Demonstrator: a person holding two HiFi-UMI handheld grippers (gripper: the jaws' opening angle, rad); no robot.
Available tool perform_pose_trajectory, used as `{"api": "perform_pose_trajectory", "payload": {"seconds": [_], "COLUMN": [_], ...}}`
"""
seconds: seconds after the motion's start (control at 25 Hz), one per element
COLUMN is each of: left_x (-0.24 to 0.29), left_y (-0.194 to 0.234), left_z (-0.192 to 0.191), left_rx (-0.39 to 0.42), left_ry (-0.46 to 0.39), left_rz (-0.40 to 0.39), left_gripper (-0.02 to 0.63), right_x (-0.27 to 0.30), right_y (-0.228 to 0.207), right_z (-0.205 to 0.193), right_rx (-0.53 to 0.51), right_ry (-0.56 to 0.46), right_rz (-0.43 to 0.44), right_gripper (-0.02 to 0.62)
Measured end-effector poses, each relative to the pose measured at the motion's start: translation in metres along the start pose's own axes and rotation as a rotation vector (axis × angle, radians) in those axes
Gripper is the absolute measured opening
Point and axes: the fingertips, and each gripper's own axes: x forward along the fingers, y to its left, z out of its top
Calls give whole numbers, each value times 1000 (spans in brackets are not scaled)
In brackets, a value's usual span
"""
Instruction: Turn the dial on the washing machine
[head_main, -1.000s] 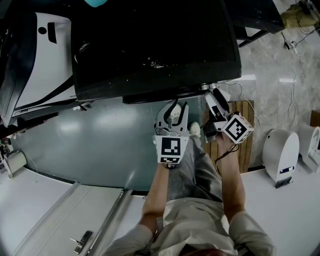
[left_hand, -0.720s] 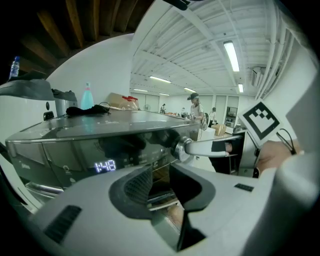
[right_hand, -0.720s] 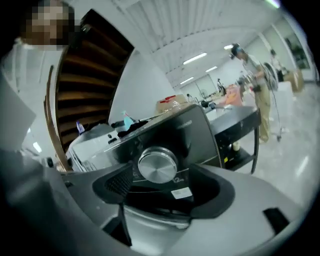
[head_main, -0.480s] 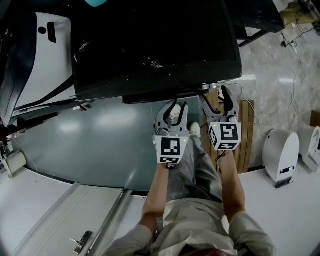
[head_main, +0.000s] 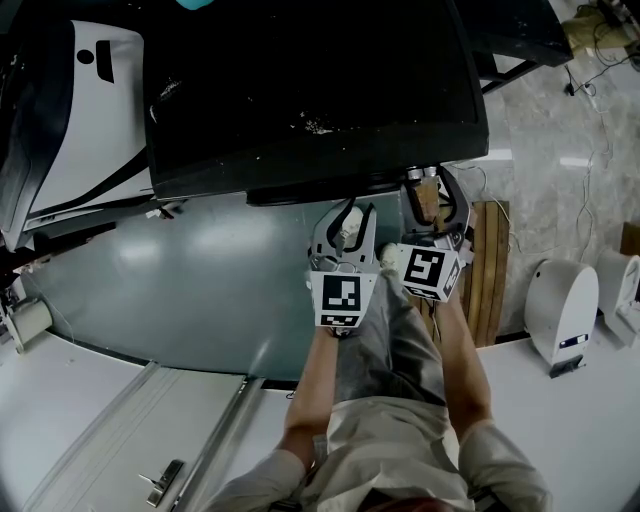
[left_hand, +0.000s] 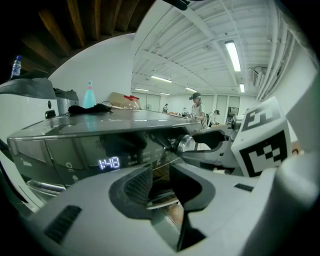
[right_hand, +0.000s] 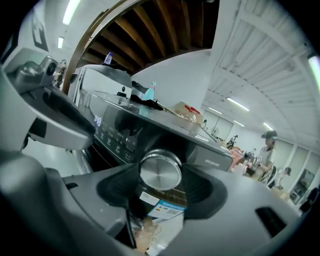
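Head view: the washing machine (head_main: 300, 90) fills the upper frame, its dark glossy top toward us. The dial (head_main: 415, 175) shows only as a small silver spot under the top's front edge, near the right corner. The right tongs (head_main: 428, 195) reach up to that spot. The left tongs (head_main: 348, 215) hang just beside them, short of the machine's front, with nothing in them. Left gripper view: the left tongs (left_hand: 160, 181) stand a narrow gap apart, and we see only the machine's front through the gap. Beyond them the dial (left_hand: 186, 143) juts from the dark control panel (left_hand: 75, 150), with a jaw of the right tongs close against it. The lit display (left_hand: 108, 163) reads 1:48. Right gripper view: the dial (right_hand: 160, 171) sits squarely between the right tongs' jaws, which have just been closing. Both pads appear to press on its rim. The dial is round, with a brushed-metal face and a bright rim, and we can make out no pointer mark. Judgement: approach and grasp look done, and the turn itself is left to do. Nothing in these frames tells us the dial's setting, so we cannot say whether any rotation has been made.
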Motion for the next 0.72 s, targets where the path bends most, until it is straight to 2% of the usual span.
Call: {"api": "perform_pose_trajectory", "payload": {"seconds": [0.4, 0.72], "left_x": [0, -1], "left_y": [1, -1], "left_z": [0, -1], "left_rx": [-4, -8], "left_ry": [-3, -3], "left_rz": [1, -1], "left_gripper": [114, 114], "right_x": [1, 1], "right_y": [-3, -5], "right_z": [-1, -3], "right_rx": [295, 432], "right_ry": [-35, -45], "right_rz": [92, 125], "right_gripper": [263, 262]}}
